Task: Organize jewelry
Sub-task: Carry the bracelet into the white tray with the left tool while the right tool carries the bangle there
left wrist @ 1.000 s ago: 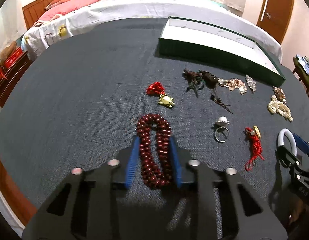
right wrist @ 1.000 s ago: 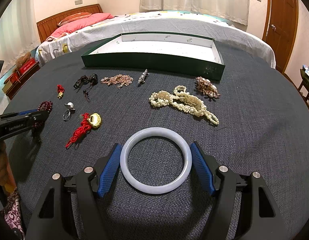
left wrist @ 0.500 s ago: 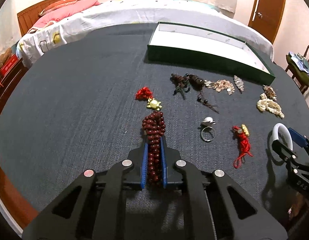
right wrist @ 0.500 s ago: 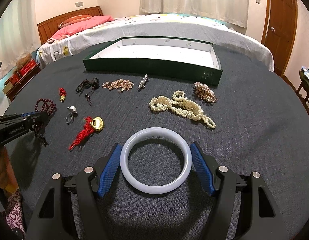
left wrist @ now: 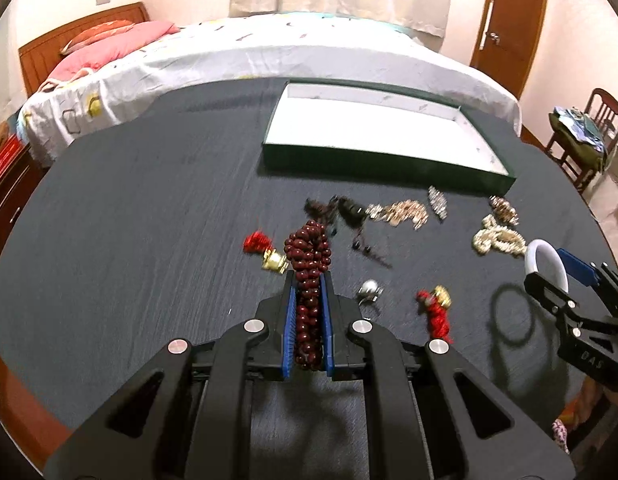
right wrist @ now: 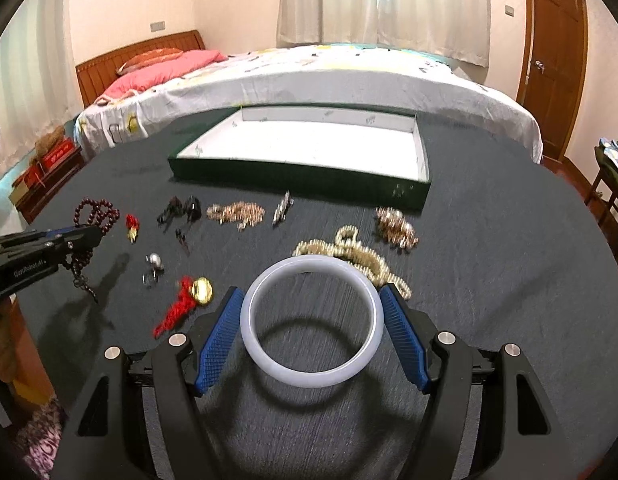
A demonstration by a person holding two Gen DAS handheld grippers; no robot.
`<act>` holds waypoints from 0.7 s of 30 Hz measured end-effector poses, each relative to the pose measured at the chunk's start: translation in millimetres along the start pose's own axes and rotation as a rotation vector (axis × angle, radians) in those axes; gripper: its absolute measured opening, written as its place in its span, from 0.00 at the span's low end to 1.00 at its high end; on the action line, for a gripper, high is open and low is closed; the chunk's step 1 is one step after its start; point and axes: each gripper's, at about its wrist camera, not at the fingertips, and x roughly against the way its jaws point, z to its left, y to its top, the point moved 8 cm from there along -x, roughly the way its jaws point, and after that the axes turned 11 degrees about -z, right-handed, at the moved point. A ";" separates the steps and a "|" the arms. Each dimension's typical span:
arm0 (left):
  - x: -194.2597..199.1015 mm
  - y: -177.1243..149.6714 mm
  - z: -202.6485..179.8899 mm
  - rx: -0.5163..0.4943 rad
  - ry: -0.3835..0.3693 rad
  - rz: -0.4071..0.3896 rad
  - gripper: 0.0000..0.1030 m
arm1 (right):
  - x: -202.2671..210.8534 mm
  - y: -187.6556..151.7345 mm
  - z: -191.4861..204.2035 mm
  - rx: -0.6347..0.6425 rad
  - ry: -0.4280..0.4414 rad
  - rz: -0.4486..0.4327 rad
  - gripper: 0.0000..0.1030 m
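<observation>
My left gripper (left wrist: 307,280) is shut on a dark red bead string (left wrist: 307,252) and holds it lifted above the dark cloth; it also shows in the right wrist view (right wrist: 95,216). My right gripper (right wrist: 312,298) is shut on a white bangle (right wrist: 312,372), held off the table with its shadow below; it also shows in the left wrist view (left wrist: 545,260). The green tray with a white floor (right wrist: 301,180) stands at the back, nothing in it.
On the cloth lie a pearl necklace (right wrist: 361,256), a gold brooch (right wrist: 395,226), a pink chain (right wrist: 237,212), a silver clip (right wrist: 283,206), dark earrings (right wrist: 181,208), a pearl ring (right wrist: 153,264) and two red tassel charms (right wrist: 181,308) (right wrist: 131,226). A bed stands behind.
My left gripper closed on the bead string and lifted it off the cloth. My right gripper lifted the bangle, and both moved toward the tray.
</observation>
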 end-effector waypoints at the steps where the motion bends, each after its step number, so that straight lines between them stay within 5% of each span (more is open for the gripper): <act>1: -1.4 4.9 -1.3 -0.004 -0.009 -0.004 0.11 | -0.9 3.8 -1.6 0.000 -0.003 -0.006 0.66; 21: -99.2 135.4 -40.2 -0.113 -0.096 -0.128 0.11 | -94.2 108.5 -40.7 0.010 -0.051 -0.077 0.66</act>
